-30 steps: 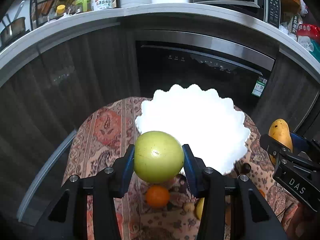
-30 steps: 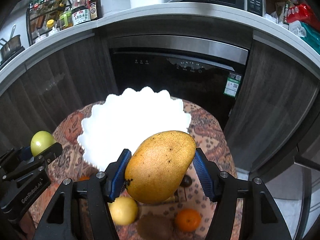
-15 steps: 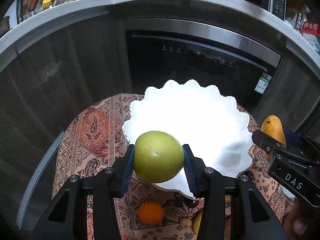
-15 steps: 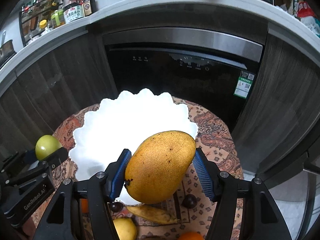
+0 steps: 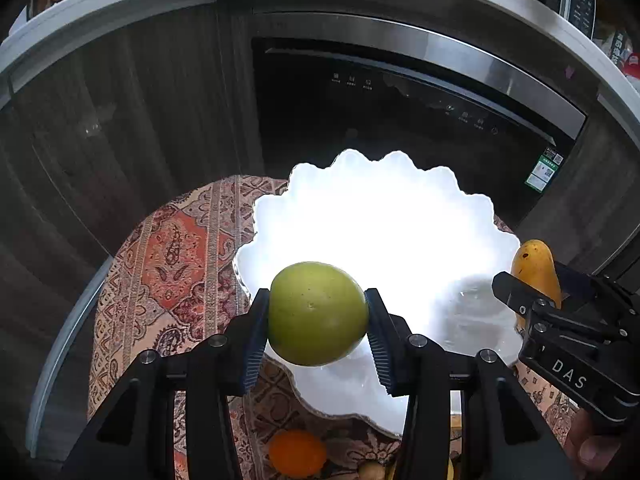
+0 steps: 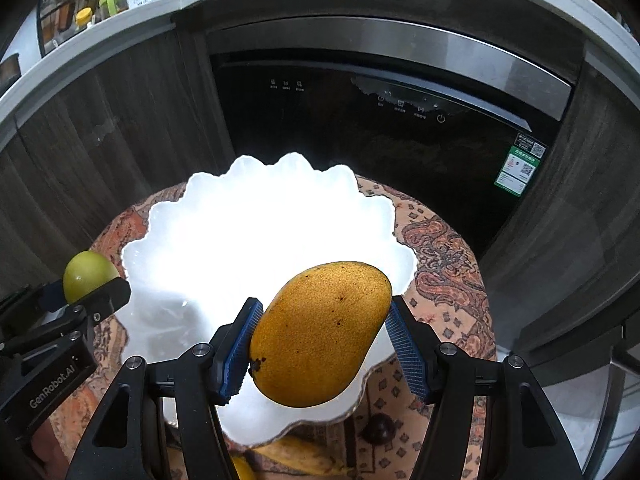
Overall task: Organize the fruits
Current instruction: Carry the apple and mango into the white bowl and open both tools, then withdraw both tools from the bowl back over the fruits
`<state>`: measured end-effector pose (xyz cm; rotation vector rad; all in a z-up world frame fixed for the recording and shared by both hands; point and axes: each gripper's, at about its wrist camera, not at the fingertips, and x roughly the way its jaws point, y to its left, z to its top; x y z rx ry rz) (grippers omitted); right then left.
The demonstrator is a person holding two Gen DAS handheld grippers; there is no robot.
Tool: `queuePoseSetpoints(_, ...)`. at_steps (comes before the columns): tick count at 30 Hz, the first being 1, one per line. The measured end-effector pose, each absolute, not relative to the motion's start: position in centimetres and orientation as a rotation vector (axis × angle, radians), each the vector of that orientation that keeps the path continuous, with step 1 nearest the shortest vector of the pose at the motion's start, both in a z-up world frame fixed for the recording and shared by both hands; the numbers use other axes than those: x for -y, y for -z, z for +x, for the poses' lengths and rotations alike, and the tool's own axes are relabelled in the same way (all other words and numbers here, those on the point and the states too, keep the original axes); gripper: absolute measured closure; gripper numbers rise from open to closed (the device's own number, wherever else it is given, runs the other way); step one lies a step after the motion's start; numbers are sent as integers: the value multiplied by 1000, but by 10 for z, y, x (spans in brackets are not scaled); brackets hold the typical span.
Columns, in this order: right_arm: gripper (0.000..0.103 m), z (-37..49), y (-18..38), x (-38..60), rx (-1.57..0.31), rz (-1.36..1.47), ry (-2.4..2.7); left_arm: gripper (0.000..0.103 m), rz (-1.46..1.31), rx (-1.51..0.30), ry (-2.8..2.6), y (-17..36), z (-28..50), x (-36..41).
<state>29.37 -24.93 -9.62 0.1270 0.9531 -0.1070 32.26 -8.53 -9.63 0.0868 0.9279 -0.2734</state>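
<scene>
Here, the left gripper (image 5: 318, 314) clamps a round green apple (image 5: 318, 312) between its ribbed blue pads, while the right gripper (image 6: 322, 336) pinches a speckled yellow-orange mango (image 6: 324, 332); both fruits hang just above the near rim of the scalloped white glass bowl (image 6: 256, 236) ahead of the fingers. Good placement likely means lowering each inside the rim, well apart, before releasing gently.
</scene>
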Motion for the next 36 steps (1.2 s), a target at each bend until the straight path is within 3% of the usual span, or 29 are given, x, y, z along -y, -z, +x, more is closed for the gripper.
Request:
queuePoseSetpoints(16, 39, 309, 114, 248, -992, 89, 119, 57, 88, -983, 281, 115, 344, 90)
queuePoseSetpoints(18, 38, 308, 109, 248, -972, 73, 124, 38, 90, -980, 279, 114, 344, 91)
queuePoseSetpoints(19, 38, 308, 107, 248, -966, 71, 125, 34, 92, -976, 272, 113, 344, 91)
queuePoseSetpoints(21, 23, 308, 105, 249, -965, 70, 133, 26, 95, -964, 253, 109, 344, 89)
queuePoseSetpoints(24, 19, 304, 101, 250, -961, 67, 158, 13, 107, -956, 231, 102, 342, 86)
queuePoseSetpoints(29, 19, 294, 91, 249, -953, 73, 163, 3, 114, -923, 207, 89, 332, 82)
queuePoseSetpoints(36, 17, 276, 69, 245, -917, 80, 165, 2, 90, -906, 205, 72, 316, 72)
